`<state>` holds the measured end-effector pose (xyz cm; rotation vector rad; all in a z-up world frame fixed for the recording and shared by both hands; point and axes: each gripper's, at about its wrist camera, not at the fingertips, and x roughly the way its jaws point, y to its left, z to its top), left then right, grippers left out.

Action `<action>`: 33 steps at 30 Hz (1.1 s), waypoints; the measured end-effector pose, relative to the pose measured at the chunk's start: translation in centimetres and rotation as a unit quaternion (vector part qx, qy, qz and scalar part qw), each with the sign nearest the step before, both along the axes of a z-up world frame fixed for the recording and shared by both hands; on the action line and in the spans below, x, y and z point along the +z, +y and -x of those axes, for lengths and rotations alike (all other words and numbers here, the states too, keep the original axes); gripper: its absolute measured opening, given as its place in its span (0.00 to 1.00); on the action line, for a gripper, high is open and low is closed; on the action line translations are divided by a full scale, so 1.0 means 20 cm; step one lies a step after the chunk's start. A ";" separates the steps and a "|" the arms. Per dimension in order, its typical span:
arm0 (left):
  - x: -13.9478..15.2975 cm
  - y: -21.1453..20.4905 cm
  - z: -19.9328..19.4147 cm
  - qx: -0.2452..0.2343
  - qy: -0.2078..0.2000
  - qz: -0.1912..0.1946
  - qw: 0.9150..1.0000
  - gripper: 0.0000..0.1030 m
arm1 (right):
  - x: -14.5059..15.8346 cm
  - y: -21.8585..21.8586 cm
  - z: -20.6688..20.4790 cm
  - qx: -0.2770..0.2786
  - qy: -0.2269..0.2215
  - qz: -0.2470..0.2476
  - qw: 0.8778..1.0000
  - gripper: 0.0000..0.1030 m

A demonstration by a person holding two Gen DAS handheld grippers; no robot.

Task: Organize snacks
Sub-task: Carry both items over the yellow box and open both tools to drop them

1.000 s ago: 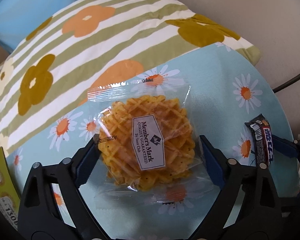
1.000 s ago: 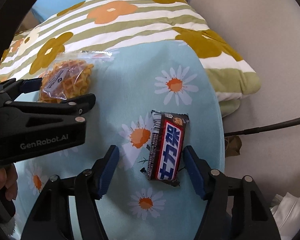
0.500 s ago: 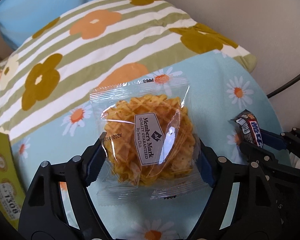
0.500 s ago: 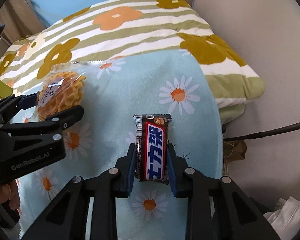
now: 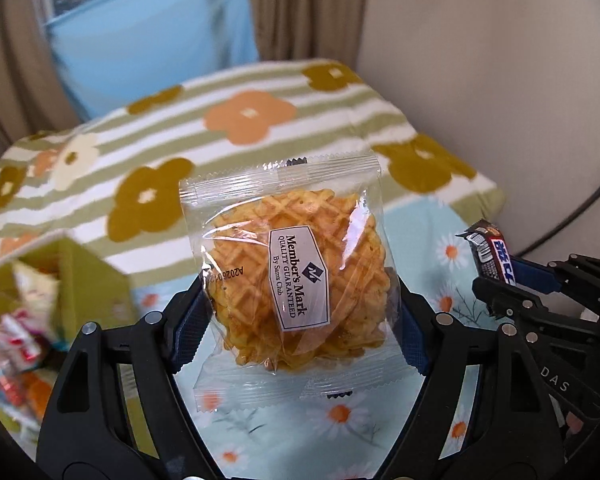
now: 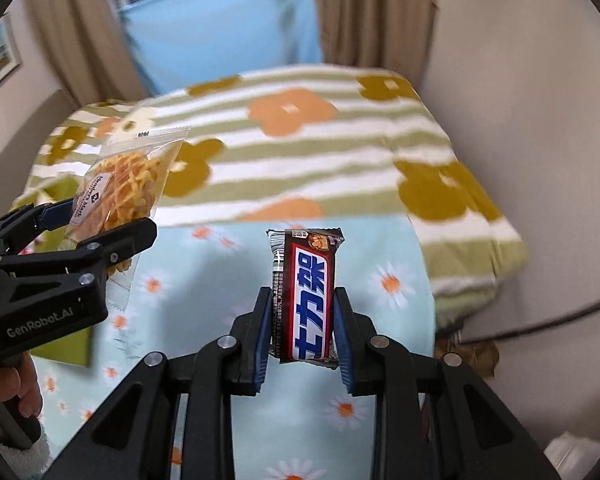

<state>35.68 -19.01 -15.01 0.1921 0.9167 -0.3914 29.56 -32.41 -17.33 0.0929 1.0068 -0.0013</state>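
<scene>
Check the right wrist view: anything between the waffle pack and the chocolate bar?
Only bare daisy-print cloth lies between the waffle pack and the chocolate bar in the right wrist view; each is held up in its own claw.

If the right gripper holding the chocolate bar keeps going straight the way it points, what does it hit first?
Probably the green-striped floral blanket: the right gripper, shut on the brown-wrapped chocolate bar, points over the daisy-print blue sheet toward it. Depth is unclear.

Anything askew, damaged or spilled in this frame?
Nothing stands out. The left gripper holds the waffle packet upright and sealed; the right gripper holds the chocolate bar upright, wrapper intact. The green box of snacks at left is blurred, so its contents are unclear.
</scene>
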 end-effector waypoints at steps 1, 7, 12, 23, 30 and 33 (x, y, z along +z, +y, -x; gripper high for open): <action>0.05 0.05 0.01 0.010 -0.007 0.002 1.000 0.75 | 0.05 0.05 0.00 0.013 -0.011 -0.004 1.000 0.25; 0.26 0.37 0.10 0.067 -0.036 0.013 0.997 0.75 | 0.23 0.33 -0.01 0.080 -0.051 -0.019 0.995 0.25; 0.38 0.69 0.15 0.109 -0.048 0.016 0.993 0.75 | 0.33 0.60 -0.03 0.127 -0.070 -0.033 0.989 0.25; 0.37 1.45 0.05 0.152 -0.010 0.018 0.988 0.75 | 0.34 1.22 -0.14 0.163 -0.066 -0.058 0.983 0.25; 0.23 1.74 -0.12 0.149 0.028 0.022 0.988 0.75 | 0.26 1.49 -0.22 0.154 -0.041 -0.057 0.986 0.25; 0.18 1.82 -0.19 0.133 0.045 0.036 0.989 0.78 | 0.22 1.56 -0.24 0.143 -0.031 -0.055 0.988 0.25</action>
